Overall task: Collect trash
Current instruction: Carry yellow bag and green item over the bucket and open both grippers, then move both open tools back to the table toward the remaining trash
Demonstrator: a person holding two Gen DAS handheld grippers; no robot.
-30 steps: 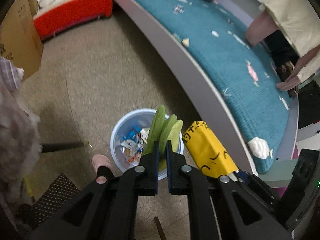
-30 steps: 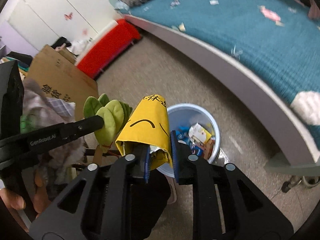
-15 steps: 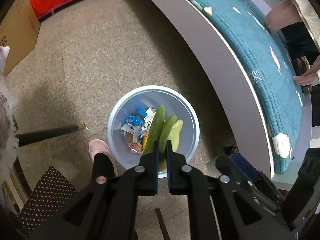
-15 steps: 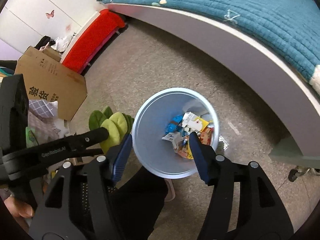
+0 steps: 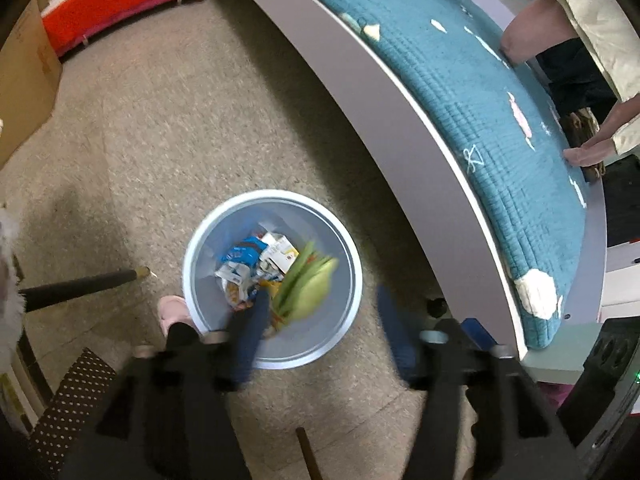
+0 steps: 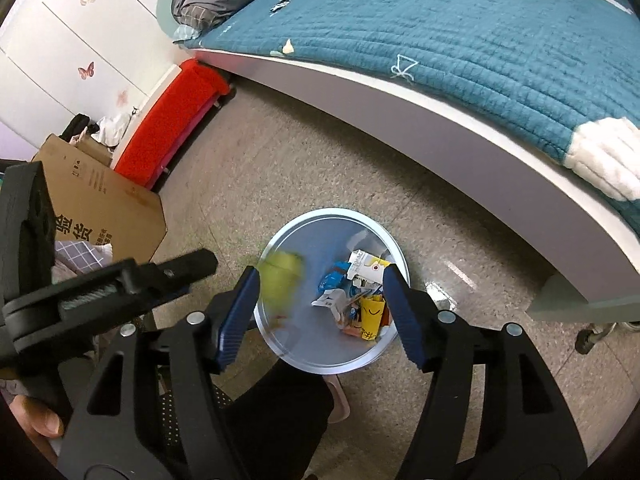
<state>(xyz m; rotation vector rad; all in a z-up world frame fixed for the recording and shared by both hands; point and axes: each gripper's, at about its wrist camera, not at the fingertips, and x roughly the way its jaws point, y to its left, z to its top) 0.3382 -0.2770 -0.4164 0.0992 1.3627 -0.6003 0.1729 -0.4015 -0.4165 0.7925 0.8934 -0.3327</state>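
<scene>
Dropping trash: left wrist view shows left gripper (image 5: 320,320) spread wide, green leafy item (image 5: 308,288) blurred over the bin (image 5: 352,248); right wrist view shows right gripper (image 6: 320,308) also spread, empty, yellow wrapper (image 6: 370,316) inside; best keep both centred above the rim.

A: What floor do I have under me?
B: Speckled beige floor (image 5: 168,128). Bed (image 6: 500,60) with teal quilt and pale frame alongside.
A: Far end?
B: I log a red bench (image 6: 172,120), a cardboard box (image 6: 104,200) near it, white wardrobe (image 6: 60,40) with butterfly stickers behind.
</scene>
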